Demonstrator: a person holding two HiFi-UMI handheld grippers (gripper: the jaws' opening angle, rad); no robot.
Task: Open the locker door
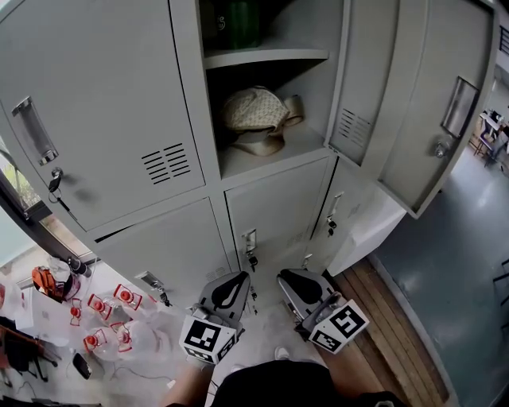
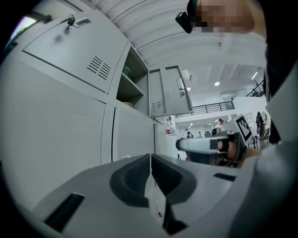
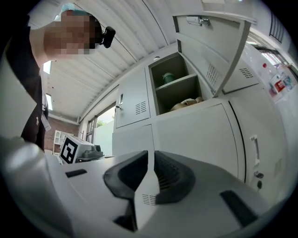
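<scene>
Looking down along a bank of grey metal lockers [image 1: 103, 119]. Found at the upper right: the grey metal locker door [image 1: 433, 119], swung wide open, away from its compartment. Inside, on the lower shelf [image 1: 270, 155], a crumpled beige cloth item [image 1: 254, 111]; on the shelf above, something dark green [image 1: 235, 24], too unclear to name. Held low before the bottom lockers, well apart from the open door: the left gripper [image 1: 235, 280] and the right gripper [image 1: 288, 278], side by side. Both with jaws pressed together, holding nothing. On the floor at lower left, several clear plastic bottles with red caps [image 1: 103, 314].
</scene>
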